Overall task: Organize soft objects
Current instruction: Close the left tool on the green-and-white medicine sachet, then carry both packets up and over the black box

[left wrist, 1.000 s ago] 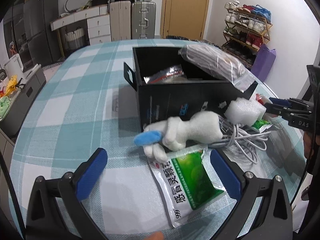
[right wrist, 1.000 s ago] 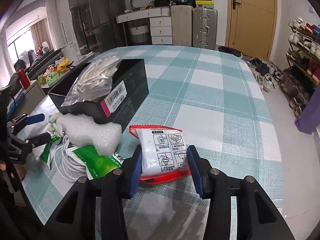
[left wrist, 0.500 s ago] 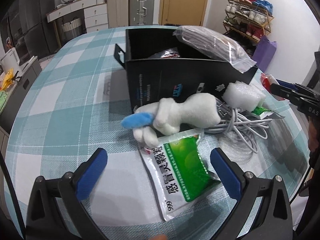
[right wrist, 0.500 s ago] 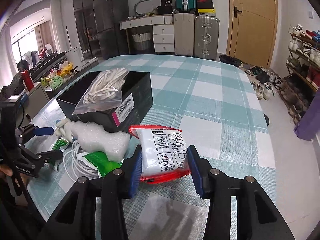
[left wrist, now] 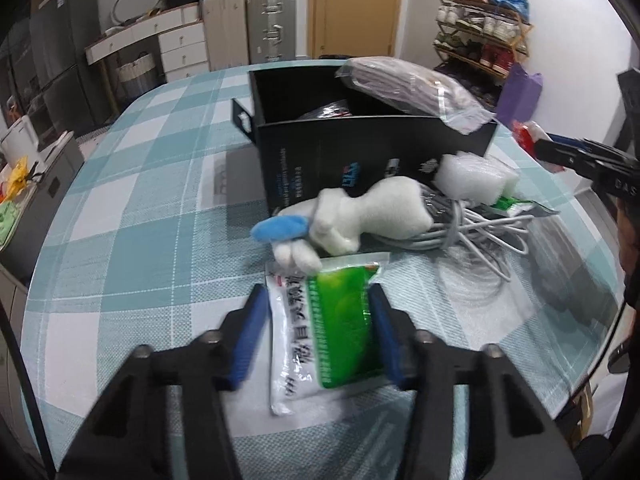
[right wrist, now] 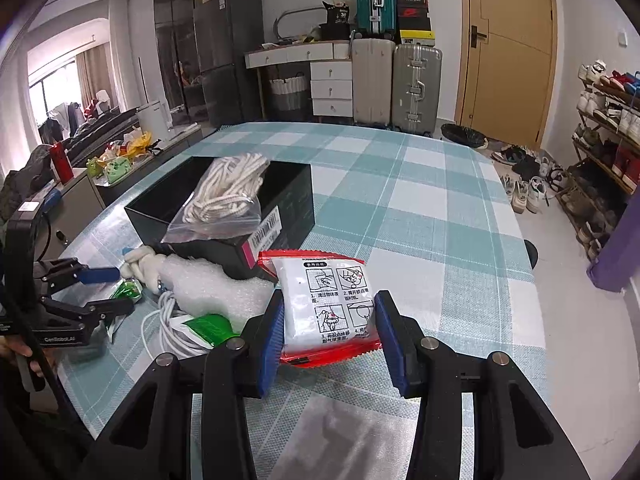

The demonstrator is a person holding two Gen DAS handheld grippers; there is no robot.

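A green-and-white sachet (left wrist: 328, 332) lies on the checked tablecloth (left wrist: 132, 216) between the jaws of my left gripper (left wrist: 318, 320). The jaws are closing, and both blue pads touch the sachet's long edges. Just beyond it lies a white plush toy (left wrist: 384, 212) with a blue ear, in front of the black box (left wrist: 360, 160). My right gripper (right wrist: 328, 324) is shut on a red-and-white packet (right wrist: 324, 304), held above the table to the right of the box. A clear bag of white rope (right wrist: 228, 200) rests on the box's rim.
A white foam block (left wrist: 472, 178), a coil of white cable (left wrist: 480, 236) and another green sachet (right wrist: 208, 326) lie beside the box. Suitcases (right wrist: 396, 84), drawers and a shoe rack (right wrist: 608, 128) stand around the table. A person's hand (right wrist: 16, 352) holds the left gripper.
The left gripper's jaws have gone from wide open to close around the green-and-white sachet. The right gripper has risen slightly with its packet.
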